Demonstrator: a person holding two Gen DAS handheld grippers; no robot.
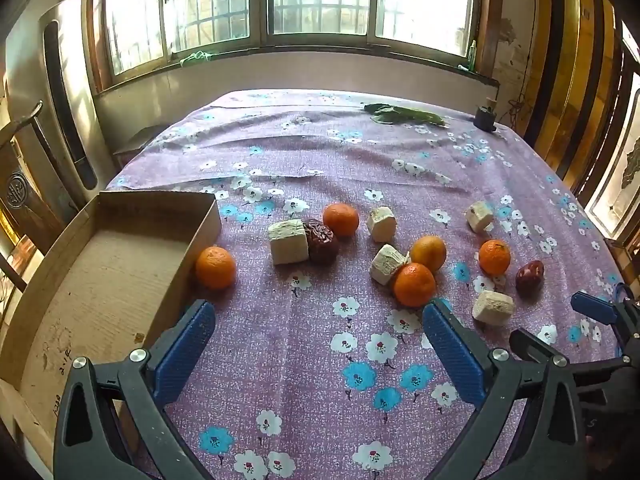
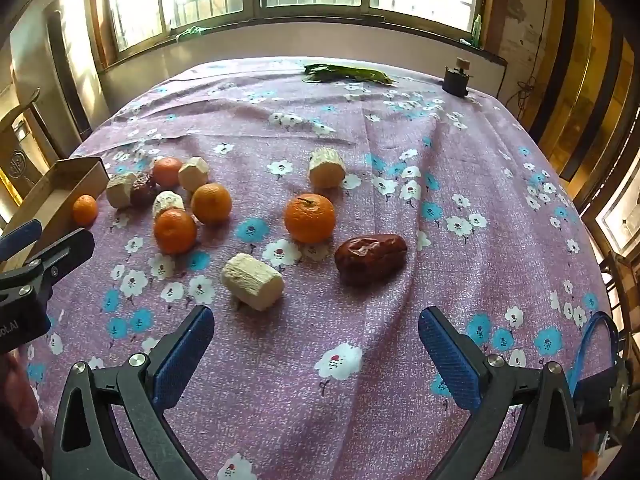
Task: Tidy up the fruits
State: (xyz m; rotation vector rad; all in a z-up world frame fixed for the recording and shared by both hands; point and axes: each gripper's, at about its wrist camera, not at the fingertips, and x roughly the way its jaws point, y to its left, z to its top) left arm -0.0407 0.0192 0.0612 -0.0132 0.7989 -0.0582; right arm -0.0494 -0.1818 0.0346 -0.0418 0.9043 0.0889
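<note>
Several mandarins, pale sugarcane chunks and two red dates lie scattered on the flowered cloth. In the left wrist view one mandarin (image 1: 215, 267) rests against the cardboard box (image 1: 120, 216) at the left. My left gripper (image 1: 318, 314) hovers open over bare cloth, nothing between its blue pads. In the right wrist view my right gripper (image 2: 316, 320) is open too, just short of a sugarcane chunk (image 2: 253, 287). A mandarin (image 2: 309, 218) and a red date (image 2: 370, 257) lie a little beyond it. The box corner (image 2: 60, 188) shows at the far left.
Green leaves (image 1: 404, 115) and a small dark bottle (image 1: 485, 117) sit at the table's far edge under the window. A wooden chair (image 1: 20, 184) and a tall appliance stand left of the table. The left gripper's tool (image 2: 36, 264) shows at the right view's left edge.
</note>
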